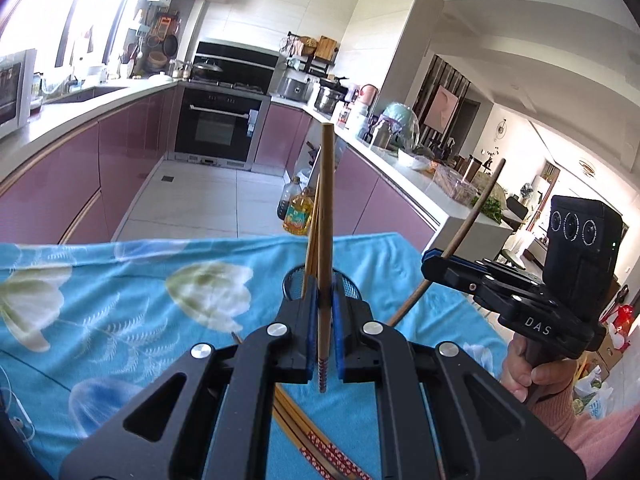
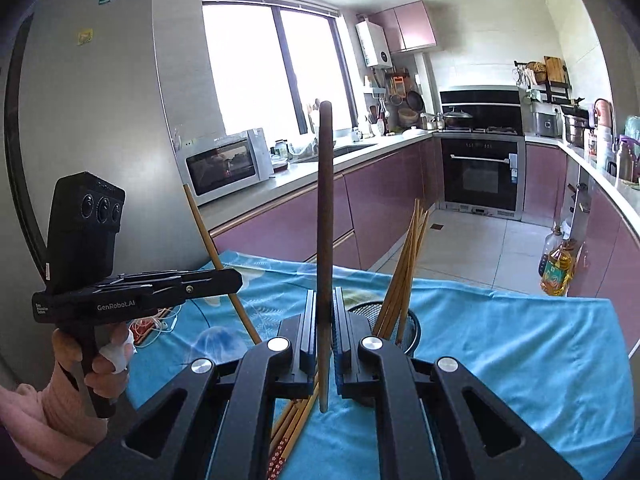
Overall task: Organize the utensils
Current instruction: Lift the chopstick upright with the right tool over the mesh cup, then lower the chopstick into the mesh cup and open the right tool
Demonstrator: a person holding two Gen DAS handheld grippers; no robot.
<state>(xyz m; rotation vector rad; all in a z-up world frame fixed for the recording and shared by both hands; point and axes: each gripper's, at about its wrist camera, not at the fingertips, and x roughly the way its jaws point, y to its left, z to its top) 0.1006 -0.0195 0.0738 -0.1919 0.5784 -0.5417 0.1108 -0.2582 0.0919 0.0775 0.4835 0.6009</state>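
Observation:
My left gripper (image 1: 325,284) is shut on a light wooden chopstick (image 1: 325,200) that stands almost upright between its blue pads. Just behind it is a black mesh holder (image 1: 294,280) with several chopsticks (image 1: 313,232) leaning in it. To the right, my right gripper (image 1: 434,258) is shut on a dark brown chopstick (image 1: 476,216). In the right wrist view, the right gripper (image 2: 325,308) grips that dark chopstick (image 2: 325,220) upright, with the mesh holder (image 2: 412,320) close on its right. The left gripper (image 2: 239,280) holds the light chopstick (image 2: 216,256) aslant. More chopsticks (image 2: 292,428) lie on the cloth below.
A blue flowered cloth (image 1: 140,300) covers the table, whose far edge drops to the tiled kitchen floor. Oil bottles (image 2: 556,268) stand on the floor by the pink cabinets. A white earphone cable (image 2: 160,326) lies at the left. A fridge (image 2: 100,120) and microwave (image 2: 228,164) stand behind.

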